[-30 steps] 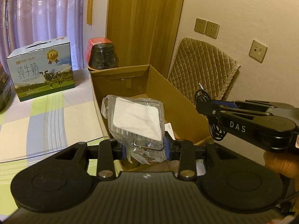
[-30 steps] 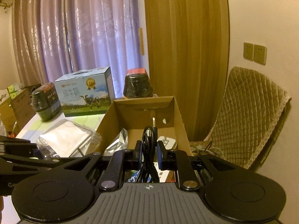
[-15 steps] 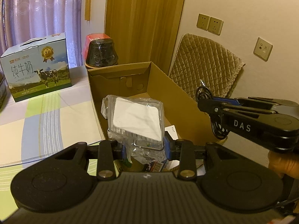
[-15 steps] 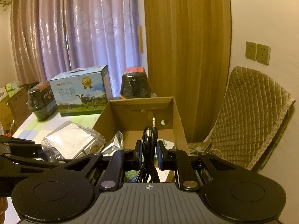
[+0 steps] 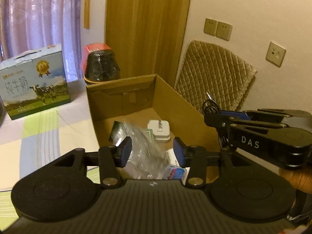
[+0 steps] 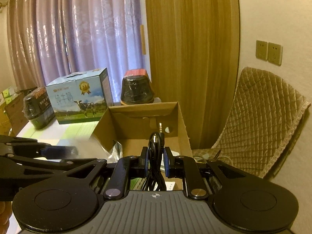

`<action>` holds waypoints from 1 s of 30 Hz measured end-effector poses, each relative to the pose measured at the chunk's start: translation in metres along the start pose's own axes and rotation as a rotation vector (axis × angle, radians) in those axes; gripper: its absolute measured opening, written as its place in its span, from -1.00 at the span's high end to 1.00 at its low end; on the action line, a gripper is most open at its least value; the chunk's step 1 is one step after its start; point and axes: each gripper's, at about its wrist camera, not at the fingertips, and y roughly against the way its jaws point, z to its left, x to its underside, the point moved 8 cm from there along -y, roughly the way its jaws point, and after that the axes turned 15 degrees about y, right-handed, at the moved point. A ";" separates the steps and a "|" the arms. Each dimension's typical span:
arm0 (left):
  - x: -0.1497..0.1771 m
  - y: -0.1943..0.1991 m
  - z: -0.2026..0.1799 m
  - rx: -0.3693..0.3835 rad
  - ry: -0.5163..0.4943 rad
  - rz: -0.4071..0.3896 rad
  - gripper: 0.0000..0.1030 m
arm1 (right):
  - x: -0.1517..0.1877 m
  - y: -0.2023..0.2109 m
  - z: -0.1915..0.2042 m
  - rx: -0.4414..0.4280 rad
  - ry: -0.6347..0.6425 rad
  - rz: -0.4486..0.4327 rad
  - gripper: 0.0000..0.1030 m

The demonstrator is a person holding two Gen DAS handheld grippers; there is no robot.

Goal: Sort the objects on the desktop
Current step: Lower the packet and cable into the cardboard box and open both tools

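An open cardboard box (image 5: pixel 120 82) stands on the table's right end, also in the right wrist view (image 6: pixel 142 107). My left gripper (image 5: pixel 152 152) is open above its near end. Between and below the spread blue pads (image 5: pixel 125 152), a clear plastic bag (image 5: pixel 145 150) shows blurred inside the box. A white square item (image 5: pixel 159 128) and a few packets lie on the box floor. My right gripper (image 6: pixel 155 159) is shut on a coiled black audio cable (image 6: pixel 156 142) with its jack plug pointing up. It hovers over the box's right wall (image 5: pixel 212 115).
A blue milk carton box (image 5: pixel 33 85) and a black jar with a red lid (image 5: pixel 100 64) stand behind the cardboard box; a second dark jar (image 6: pixel 37 107) is further left. A quilted chair (image 6: pixel 263 117) is close on the right, against the wall.
My left gripper has opened and let go of the bagged white item, which has dropped down into the box. The right gripper still holds the cable, nearly still.
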 end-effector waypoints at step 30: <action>0.044 0.052 0.047 -0.090 0.099 0.023 -0.59 | 0.031 0.018 0.003 -0.016 -0.115 0.021 -0.22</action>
